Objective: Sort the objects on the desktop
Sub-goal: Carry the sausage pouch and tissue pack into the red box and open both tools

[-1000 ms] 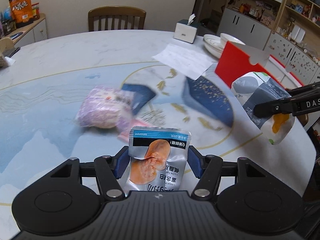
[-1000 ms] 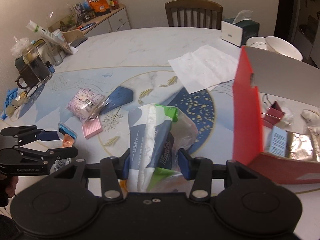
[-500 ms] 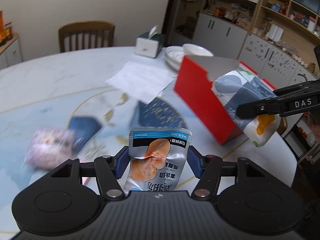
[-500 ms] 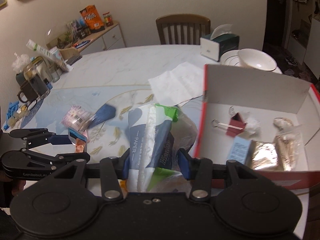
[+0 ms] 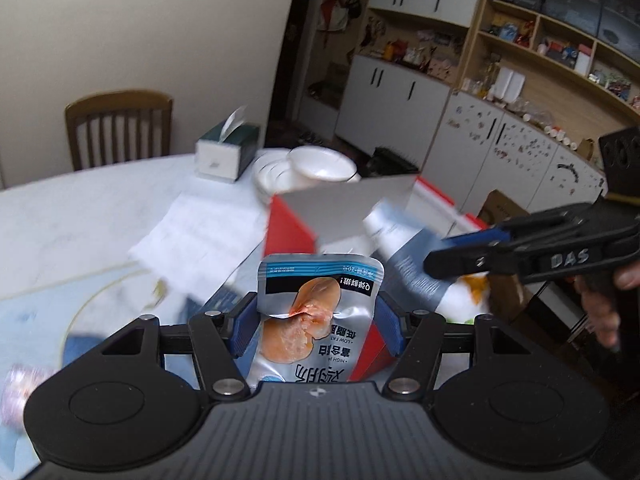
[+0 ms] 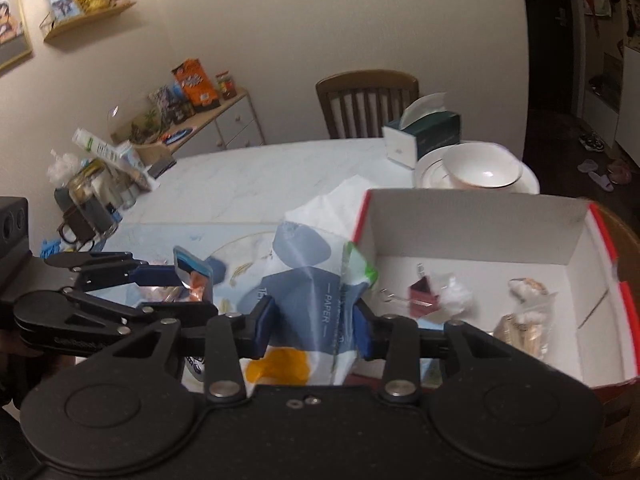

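chair [image 6: 366, 102]: behind bench | tissue box [image 6: 422, 134]: far bench edge | white bowl [image 6: 482, 170]: on plates | snack bags [image 6: 194, 86]: on sideboard | cabinets [image 5: 400, 96]: wall

The silver snack pouch [image 5: 318, 312] is shiny, with a blue band at its top and a picture of orange meat on the front. Its writing looks upside down. It stands upright, up in the air, near the red box's left side. The tissue pack [image 6: 316, 292] is a soft bag in white and grey-blue, with a green bit and an orange spot low down. It is squashed in the middle and up in the air too, at the box's near left corner. The red box [image 6: 472, 216] is white inside and open on top. In it lie a dark red clip [image 6: 420, 294], some white fluff, and a clear little bag [image 6: 520, 320].
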Demonstrator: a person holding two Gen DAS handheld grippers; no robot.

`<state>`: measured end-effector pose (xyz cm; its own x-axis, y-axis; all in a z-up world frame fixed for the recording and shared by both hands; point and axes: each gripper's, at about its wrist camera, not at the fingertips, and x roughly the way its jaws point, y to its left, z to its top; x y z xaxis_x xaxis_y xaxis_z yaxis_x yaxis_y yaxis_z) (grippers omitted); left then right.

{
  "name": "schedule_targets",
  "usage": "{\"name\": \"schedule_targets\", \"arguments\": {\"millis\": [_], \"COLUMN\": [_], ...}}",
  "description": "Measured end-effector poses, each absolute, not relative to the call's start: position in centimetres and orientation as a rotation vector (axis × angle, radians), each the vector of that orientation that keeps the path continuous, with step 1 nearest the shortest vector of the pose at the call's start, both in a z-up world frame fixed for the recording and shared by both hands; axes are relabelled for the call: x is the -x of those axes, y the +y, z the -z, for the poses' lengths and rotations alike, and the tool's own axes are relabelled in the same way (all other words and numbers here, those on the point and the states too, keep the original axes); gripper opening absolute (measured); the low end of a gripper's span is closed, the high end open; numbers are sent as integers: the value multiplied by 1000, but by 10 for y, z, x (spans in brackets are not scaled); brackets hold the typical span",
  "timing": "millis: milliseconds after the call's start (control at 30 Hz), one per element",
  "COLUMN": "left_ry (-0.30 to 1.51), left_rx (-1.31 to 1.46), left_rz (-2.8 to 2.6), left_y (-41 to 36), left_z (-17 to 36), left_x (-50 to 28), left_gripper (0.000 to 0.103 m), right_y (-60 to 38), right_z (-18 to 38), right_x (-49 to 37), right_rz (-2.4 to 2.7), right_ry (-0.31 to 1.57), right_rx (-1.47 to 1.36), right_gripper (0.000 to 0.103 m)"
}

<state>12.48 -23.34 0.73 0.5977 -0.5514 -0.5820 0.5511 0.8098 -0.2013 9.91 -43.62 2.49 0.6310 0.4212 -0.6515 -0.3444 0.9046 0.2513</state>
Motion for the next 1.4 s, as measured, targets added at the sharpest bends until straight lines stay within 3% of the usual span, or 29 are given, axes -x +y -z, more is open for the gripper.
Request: {"name": "schedule_targets", "arguments": {"millis": [200,633,1400], "left_ry": [667,765,968], "left_rx": [-28,-111,-253], "left_rz": [680,746,788], "left_y": [-270,-350,-457], "left_z": [-17,-11,50], "left_x": [-139,-191,-254], "left_gripper": [61,61,62], "right_y": [-469,-520,-557], "right_z": [-22,6,39], "right_x": [-111,-120,-126], "right_rz": [-395,-272,-193], "right_ry": [765,804,865], "right_rx": [-127,-169,-200], "right_gripper": [19,27,29]}}
